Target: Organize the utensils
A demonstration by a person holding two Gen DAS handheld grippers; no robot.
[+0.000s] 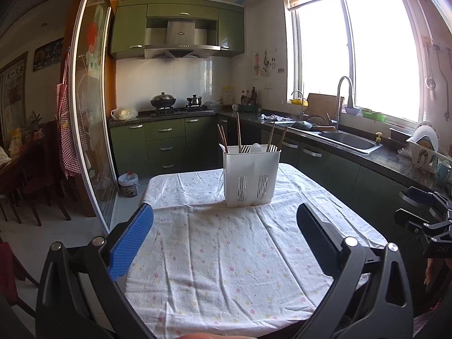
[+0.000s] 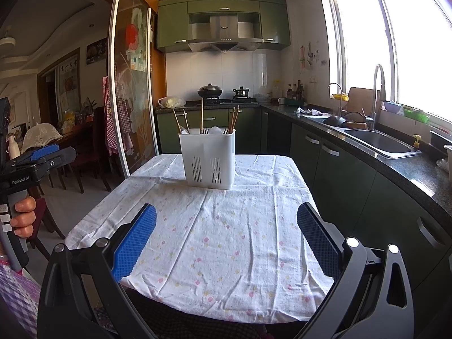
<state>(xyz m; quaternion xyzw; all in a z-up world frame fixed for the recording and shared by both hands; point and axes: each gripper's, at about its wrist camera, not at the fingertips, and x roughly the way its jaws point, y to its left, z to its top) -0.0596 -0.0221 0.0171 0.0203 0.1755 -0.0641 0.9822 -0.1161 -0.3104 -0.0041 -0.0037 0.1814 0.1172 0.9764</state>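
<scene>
Left gripper [image 1: 224,220]: held low at the bottom of the left wrist view, aimed level across the table [image 1: 214,254] toward the kitchen. Jaws spread wide, nothing between them; blue pad faces [image 1: 130,243] show on the lower-left finger. The same gripper shows at the left edge of the right wrist view [image 2: 42,158], side-on, with the person's left hand [image 2: 24,216] wrapped round its grip, fingers curled.

Right gripper [image 2: 226,219]: same pose, low at the bottom of the right wrist view, pointing forward over the cloth-covered table. Jaws fully apart, holding nothing. Part of its black body enters the right edge of the left wrist view; jaw state not readable from there.

Utensil holder [image 1: 250,176]: white plastic caddy, upright, standing on the floral tablecloth [image 1: 226,268] at the far end of the table, centre of both views. Wooden chopsticks [image 1: 238,132] stand in it, some leaning left, some right. A white rounded utensil tip [image 1: 255,147] shows at the rim. Both grippers are well apart from the holder.

Sink [image 1: 349,140] at the right, under the window.
</scene>
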